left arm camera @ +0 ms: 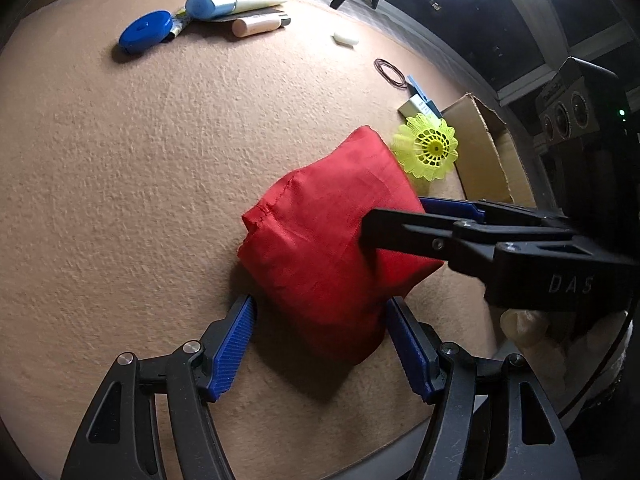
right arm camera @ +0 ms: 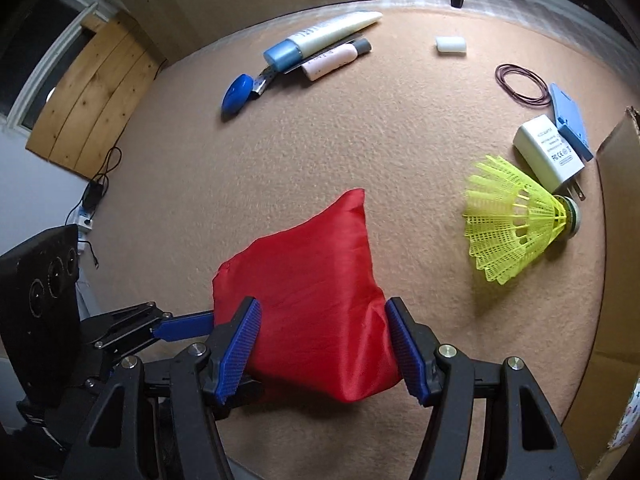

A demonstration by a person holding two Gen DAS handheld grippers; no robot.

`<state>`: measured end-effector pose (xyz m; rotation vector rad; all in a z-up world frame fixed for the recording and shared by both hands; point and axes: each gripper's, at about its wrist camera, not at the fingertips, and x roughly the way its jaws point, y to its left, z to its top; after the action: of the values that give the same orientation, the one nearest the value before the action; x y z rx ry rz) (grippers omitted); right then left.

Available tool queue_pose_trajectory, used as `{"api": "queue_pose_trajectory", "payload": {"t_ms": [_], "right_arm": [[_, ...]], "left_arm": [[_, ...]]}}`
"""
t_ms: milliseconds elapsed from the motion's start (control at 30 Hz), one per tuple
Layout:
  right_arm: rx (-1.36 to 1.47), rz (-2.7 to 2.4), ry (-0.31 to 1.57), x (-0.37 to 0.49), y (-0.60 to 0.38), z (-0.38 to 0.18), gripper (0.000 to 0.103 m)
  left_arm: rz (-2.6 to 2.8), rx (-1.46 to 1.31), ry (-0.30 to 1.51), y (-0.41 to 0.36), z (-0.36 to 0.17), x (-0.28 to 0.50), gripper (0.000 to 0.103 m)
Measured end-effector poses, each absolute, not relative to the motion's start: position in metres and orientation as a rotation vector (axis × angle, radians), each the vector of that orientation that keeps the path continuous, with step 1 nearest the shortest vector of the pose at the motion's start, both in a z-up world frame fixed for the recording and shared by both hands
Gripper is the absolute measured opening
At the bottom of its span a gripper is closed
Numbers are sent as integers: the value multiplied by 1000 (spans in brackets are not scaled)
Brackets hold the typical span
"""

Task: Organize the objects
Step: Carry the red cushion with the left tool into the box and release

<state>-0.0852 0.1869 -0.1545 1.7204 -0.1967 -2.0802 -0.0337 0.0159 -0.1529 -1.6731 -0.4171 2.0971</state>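
A tan felt tabletop is carrying the red pouch at six o'clock; the right gripper is clamping it, probably for boxing, while the left gripper is straddling it, pads apart.

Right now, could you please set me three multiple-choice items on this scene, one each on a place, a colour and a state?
1. The tape measure lies next to:
A. the tubes
B. a mug
C. a book

2. The bag is:
A. green
B. red
C. white

3. The shuttlecock is:
A. upright on its cork
B. inside a cup
C. on its side

Answers:
1 A: the tape measure sits at the capped end of the tubes, in the far cluster.
2 B: both views show the bag's cloth as plain red.
3 C: its skirt points sideways across the table, with the cork at the other end.
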Motion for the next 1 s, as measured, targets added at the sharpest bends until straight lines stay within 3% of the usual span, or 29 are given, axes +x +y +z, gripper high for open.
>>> {"api": "queue_pose_trajectory", "payload": {"t_ms": [567,1000], "right_arm": [[1694,-2089,-274,-72,193,-148,57],[1585,-2238,-380,-59,248,-103,56]], "left_arm": [[2048,-1622,-384,46,-149,-39,61],[2069,-1473,-264,97,-102,-46,61]]}}
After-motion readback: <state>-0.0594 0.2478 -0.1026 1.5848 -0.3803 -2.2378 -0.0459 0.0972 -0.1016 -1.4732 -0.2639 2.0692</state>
